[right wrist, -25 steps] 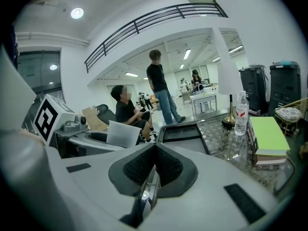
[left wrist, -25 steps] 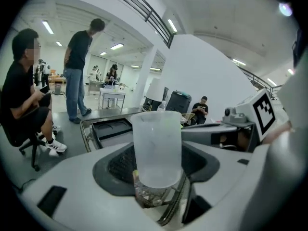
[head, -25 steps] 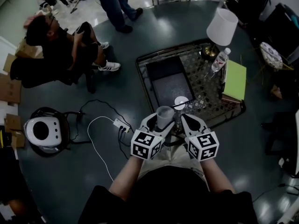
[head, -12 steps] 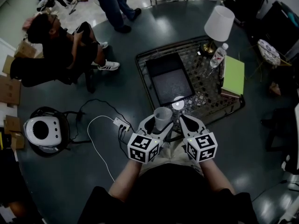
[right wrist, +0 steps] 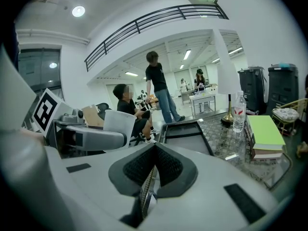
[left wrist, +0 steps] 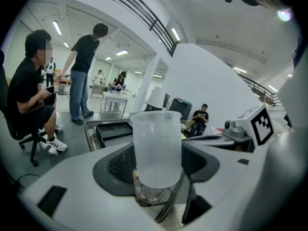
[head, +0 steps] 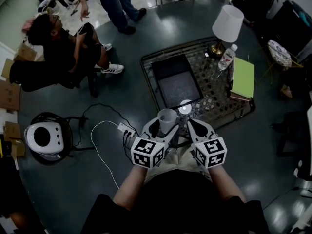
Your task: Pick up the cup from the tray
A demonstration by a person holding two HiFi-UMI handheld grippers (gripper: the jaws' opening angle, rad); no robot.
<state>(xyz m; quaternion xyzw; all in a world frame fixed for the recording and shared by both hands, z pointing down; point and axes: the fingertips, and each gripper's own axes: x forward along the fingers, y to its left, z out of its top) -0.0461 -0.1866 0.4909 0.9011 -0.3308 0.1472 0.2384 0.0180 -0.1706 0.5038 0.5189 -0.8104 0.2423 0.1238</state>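
cup (left wrist: 157, 148), translucent and looking empty, is standing upright between the two dark pads of the left gripper (head: 165, 128), whose jaws are pressing in on its lower half from both sides. seen from the head view, the cup is hanging in the air just in front of the person's body, beside the near edge of the table (head: 217, 95) and apart from the tray (head: 162, 65). the tray is a dark rectangular one, lying on the left part of the patterned table top.

the right gripper (right wrist: 153, 157) is sitting just to the right of the left one, level with it. its jaws are pressing together, pad against pad, gripping nothing, and pointing toward the table.

further back on the table, a lamp (head: 229, 24) with a white shade is standing at the far corner, a clear bottle (head: 226, 59) is standing upright just beside it, and a green book (head: 243, 78) is lying along the right edge.

on the dark floor to the left, a seated person (head: 51, 50) is resting on a chair, a standing person (head: 116, 4) is bending nearby, and a white cable (head: 103, 130) is curling near a white round machine (head: 44, 138).
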